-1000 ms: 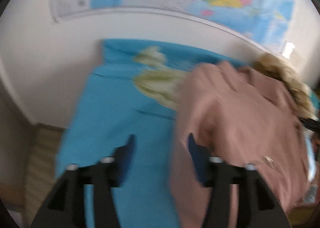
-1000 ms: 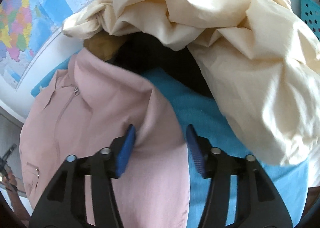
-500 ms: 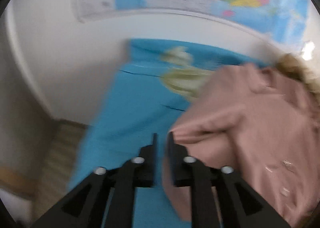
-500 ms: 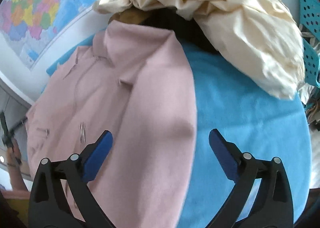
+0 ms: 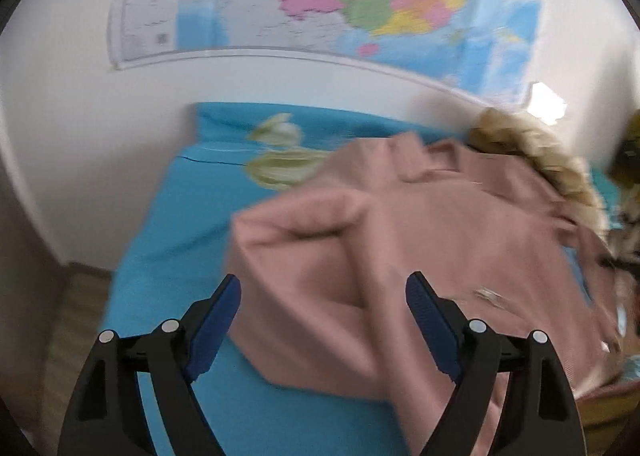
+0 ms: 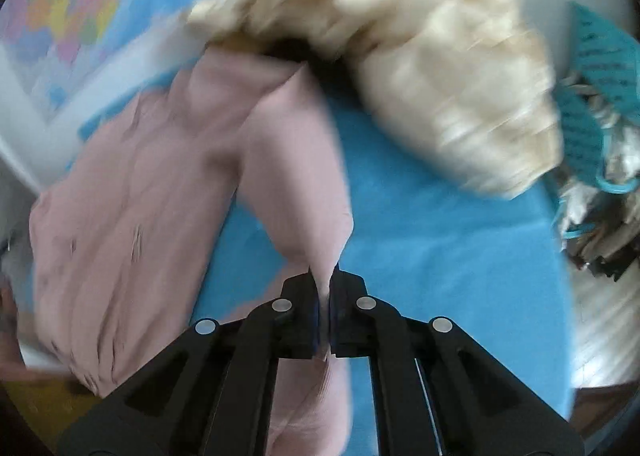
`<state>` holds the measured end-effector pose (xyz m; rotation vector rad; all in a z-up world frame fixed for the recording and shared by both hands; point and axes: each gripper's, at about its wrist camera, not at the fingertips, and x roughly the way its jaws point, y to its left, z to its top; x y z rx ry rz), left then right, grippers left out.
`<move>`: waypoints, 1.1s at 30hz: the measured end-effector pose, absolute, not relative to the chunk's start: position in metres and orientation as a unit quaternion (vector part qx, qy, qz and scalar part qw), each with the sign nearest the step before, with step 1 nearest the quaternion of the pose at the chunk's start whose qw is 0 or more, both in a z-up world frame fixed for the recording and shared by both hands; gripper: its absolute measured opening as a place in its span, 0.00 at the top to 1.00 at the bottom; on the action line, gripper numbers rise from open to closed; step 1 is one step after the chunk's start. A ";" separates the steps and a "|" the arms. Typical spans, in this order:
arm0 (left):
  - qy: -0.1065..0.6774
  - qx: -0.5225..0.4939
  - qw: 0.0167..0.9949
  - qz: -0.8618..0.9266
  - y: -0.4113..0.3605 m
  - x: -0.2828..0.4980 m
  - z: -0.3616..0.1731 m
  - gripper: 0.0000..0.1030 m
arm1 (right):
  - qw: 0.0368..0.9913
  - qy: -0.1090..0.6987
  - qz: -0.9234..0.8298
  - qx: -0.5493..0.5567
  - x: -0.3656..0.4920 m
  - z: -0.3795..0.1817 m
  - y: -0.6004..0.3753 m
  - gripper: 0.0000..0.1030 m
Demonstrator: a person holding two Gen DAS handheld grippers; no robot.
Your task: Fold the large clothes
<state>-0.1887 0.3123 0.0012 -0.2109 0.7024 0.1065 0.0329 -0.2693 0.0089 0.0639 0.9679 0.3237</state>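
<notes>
The blue cloth-covered table (image 5: 168,240) carries the dusty-pink zip-front jacket (image 6: 132,195). The right gripper (image 6: 324,308), low over the table, pinches a raised jacket fold; only its view shows the cream crumpled garment (image 6: 448,95). The left gripper (image 5: 324,316) hovers spread wide over the jacket's edge, empty.

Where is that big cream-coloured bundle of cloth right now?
In the right wrist view, the cream bundle lies heaped at the far right of the blue sheet, just beyond the pink garment and beside the teal basket.
</notes>
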 end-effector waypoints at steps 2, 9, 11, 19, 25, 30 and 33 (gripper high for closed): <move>0.342 -0.112 0.933 0.023 0.304 -0.196 -0.006 0.19 | 0.885 0.451 0.112 0.037 0.044 0.015 -0.288 0.90; 0.383 -0.145 0.911 -0.046 0.278 -0.209 -0.042 0.19 | 0.885 0.452 0.094 0.052 0.032 0.008 -0.291 0.25; 0.388 -0.170 0.903 -0.071 0.277 -0.214 -0.050 0.19 | 0.889 0.422 0.166 0.060 0.003 0.022 -0.277 0.24; 0.411 -0.234 0.868 -0.151 0.264 -0.212 -0.075 0.09 | 0.800 0.477 0.363 0.023 -0.053 -0.022 -0.185 0.11; 0.418 -0.184 0.877 -0.150 0.225 -0.212 -0.075 0.65 | 0.771 0.500 0.391 0.057 -0.060 -0.047 -0.165 0.95; 0.385 -0.173 0.891 -0.167 0.226 -0.231 -0.041 0.94 | 0.763 0.468 0.433 0.110 -0.075 -0.013 -0.190 0.97; 0.384 -0.152 0.889 -0.199 0.224 -0.240 -0.032 0.88 | 0.771 0.444 0.445 0.102 -0.090 0.007 -0.206 0.97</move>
